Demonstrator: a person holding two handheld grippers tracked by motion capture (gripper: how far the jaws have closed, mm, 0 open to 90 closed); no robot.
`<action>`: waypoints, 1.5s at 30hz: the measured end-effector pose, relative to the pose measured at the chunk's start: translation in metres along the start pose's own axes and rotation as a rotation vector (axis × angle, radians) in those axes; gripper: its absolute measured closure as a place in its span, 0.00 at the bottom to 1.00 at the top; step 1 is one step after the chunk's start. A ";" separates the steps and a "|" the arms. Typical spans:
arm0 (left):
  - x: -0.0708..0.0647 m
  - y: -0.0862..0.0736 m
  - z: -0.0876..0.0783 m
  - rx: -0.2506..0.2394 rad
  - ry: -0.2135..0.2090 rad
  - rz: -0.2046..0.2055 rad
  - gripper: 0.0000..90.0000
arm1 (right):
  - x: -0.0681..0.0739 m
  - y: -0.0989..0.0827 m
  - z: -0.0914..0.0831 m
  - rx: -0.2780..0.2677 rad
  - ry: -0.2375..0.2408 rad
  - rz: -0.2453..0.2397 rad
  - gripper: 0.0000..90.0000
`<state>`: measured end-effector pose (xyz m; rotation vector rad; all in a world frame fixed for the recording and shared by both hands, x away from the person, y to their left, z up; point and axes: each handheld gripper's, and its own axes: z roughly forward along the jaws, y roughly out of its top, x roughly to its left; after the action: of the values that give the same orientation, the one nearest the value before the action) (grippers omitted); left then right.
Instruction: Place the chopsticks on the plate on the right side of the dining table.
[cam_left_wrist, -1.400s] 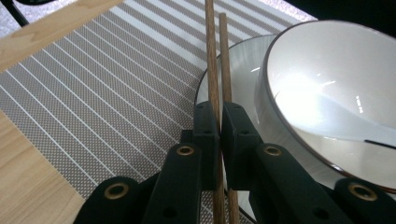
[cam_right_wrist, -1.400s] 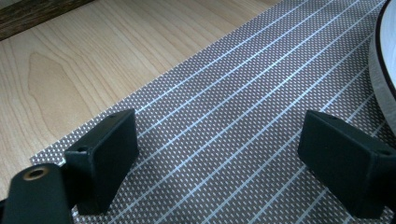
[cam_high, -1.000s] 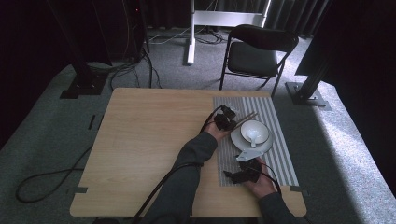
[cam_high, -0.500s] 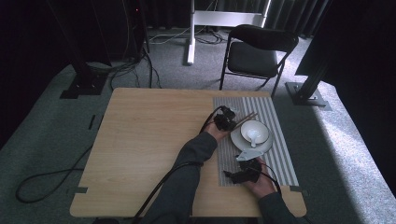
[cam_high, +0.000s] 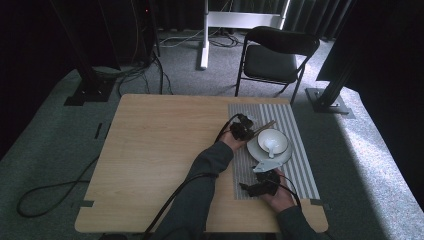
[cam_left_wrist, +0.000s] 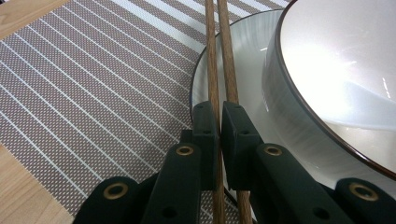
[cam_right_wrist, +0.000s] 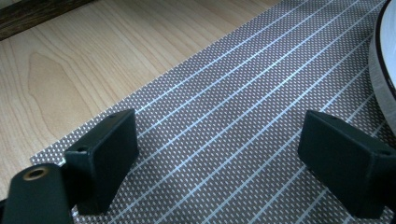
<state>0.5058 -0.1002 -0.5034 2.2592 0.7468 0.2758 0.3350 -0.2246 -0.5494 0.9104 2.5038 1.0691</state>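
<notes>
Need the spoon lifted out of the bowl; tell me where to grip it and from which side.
Grip the spoon by its handle, coming straight down from above with open jaws. The handle leans up against the wall of the bowl, clear of the bottom, while the scoop lies low inside. A side approach would likely hit the rim.

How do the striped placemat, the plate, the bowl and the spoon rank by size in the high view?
Largest to smallest, as seen in the high view:
1. striped placemat
2. plate
3. bowl, standing on the plate and only a little narrower
4. spoon, lying in the bowl
</notes>
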 end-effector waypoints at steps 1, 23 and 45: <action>0.000 0.000 0.000 -0.001 -0.002 -0.002 0.94 | 0.000 0.000 0.000 0.000 0.000 0.000 0.12; 0.001 -0.001 -0.005 -0.017 -0.038 -0.024 0.89 | 0.000 0.000 0.000 0.000 0.000 0.000 0.12; -0.011 -0.023 -0.050 -0.026 0.006 0.011 0.67 | 0.000 0.000 0.000 -0.001 0.000 -0.002 0.12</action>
<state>0.4663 -0.0646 -0.4837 2.2391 0.7297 0.2964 0.3351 -0.2246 -0.5494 0.9078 2.5032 1.0697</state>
